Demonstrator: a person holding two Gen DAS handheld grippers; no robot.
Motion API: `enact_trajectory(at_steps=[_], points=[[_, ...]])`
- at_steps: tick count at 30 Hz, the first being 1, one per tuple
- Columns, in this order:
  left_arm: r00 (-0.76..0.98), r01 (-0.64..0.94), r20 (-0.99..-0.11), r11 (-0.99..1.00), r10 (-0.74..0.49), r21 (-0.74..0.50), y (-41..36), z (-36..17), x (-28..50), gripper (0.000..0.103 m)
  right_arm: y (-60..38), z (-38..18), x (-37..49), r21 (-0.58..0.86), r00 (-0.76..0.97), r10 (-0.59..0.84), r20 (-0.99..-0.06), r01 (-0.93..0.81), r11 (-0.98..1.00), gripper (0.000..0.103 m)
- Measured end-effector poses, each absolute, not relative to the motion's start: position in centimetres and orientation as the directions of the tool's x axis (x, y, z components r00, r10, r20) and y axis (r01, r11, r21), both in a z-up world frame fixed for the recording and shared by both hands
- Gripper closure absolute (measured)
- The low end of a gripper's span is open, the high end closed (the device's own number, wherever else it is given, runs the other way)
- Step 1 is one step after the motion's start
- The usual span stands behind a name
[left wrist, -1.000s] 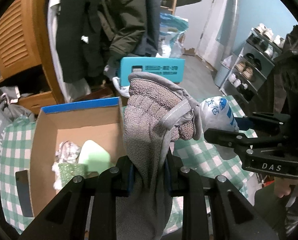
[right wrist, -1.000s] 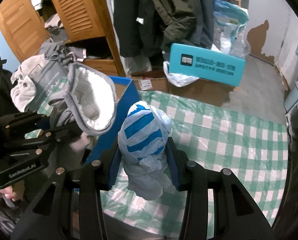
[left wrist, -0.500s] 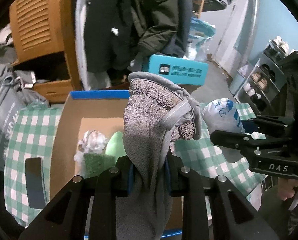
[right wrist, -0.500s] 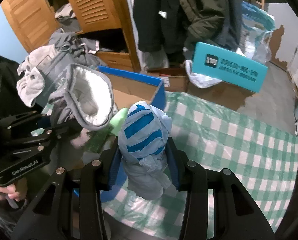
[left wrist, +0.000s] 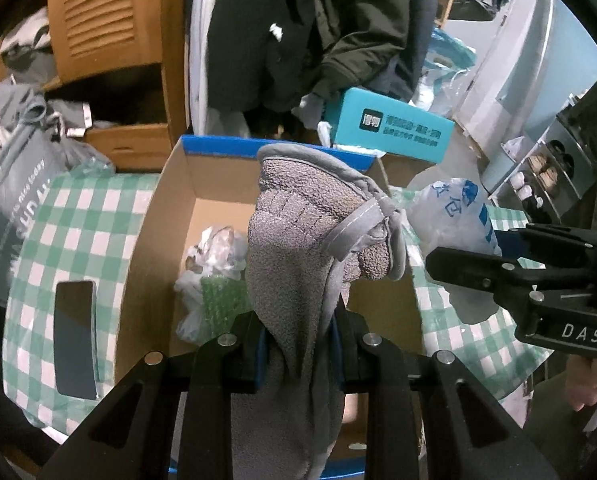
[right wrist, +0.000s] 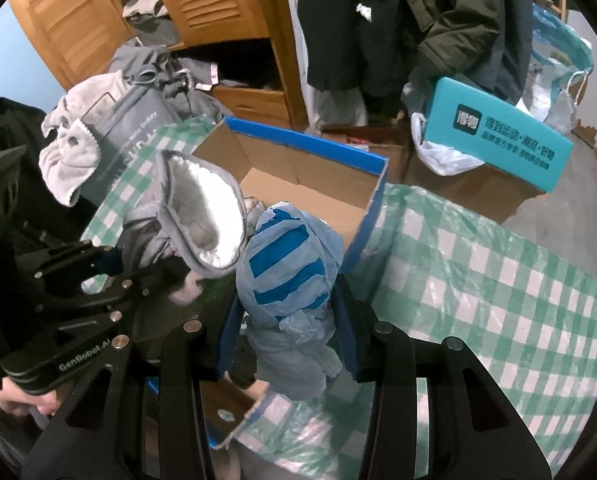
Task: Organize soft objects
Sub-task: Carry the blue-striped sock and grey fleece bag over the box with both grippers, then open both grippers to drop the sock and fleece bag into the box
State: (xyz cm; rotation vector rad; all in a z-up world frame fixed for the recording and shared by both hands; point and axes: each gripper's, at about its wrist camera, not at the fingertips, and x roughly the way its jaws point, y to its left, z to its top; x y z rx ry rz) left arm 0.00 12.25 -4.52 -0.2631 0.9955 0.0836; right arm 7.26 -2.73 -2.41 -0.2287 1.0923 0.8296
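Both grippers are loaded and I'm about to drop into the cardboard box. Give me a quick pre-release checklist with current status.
1. Left gripper clamped on the grey glove: ok.
2. Right gripper clamped on the blue-striped plastic bag: ok.
3. Glove above the cardboard box opening: ok.
4. Bag inside the box outline: cannot tell; it hangs near the blue right wall.
5. Room in the box: ok; the clear wrap and green sponge leave bare floor.
6. Phone on the checked cloth outside the box: ok.

"DAS" on the right gripper (left wrist: 478, 268), "GenRobot.AI" on the left gripper (right wrist: 138, 268), Chinese characters on the teal box (right wrist: 498, 136), partly legible "nice today" on the grey bag (right wrist: 138, 120)
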Motion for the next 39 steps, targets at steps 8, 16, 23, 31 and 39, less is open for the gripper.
enact_trajectory(at_steps=[8, 16, 23, 31, 39], points=[[0.537, -0.235, -0.843, 0.954, -0.032, -0.185, 13.5, -5.3, 0.3, 0.073, -0.3, -4.3, 7.6, 0.248, 0.147, 0.464, -0.873, -0.687, 0.683, 0.061], [0.547, -0.269, -0.836, 0.938, -0.037, -0.218, 14.8, -5.8, 1.0, 0.060, 1.4, -5.0, 8.1, 0.243, 0.141, 0.452, -0.881, -0.685, 0.687, 0.059], [0.525, -0.326, -0.851, 0.924, 0.002, -0.199, 15.7, -6.4, 1.0, 0.048, 1.8, -5.5, 8.3, 0.234, 0.140, 0.441, -0.887, -0.688, 0.687, 0.045], [0.534, -0.337, -0.844, 0.927, 0.044, -0.165, 15.3, -5.1, 0.2, 0.029, 1.0, -4.6, 8.6, 0.221, 0.176, 0.448, -0.877, -0.680, 0.699, 0.042], [0.542, -0.312, -0.837, 0.942, 0.069, -0.124, 13.8, -3.1, -0.5, 0.025, -0.8, -2.6, 8.2, 0.196, 0.228, 0.453, -0.862, -0.673, 0.713, 0.041]])
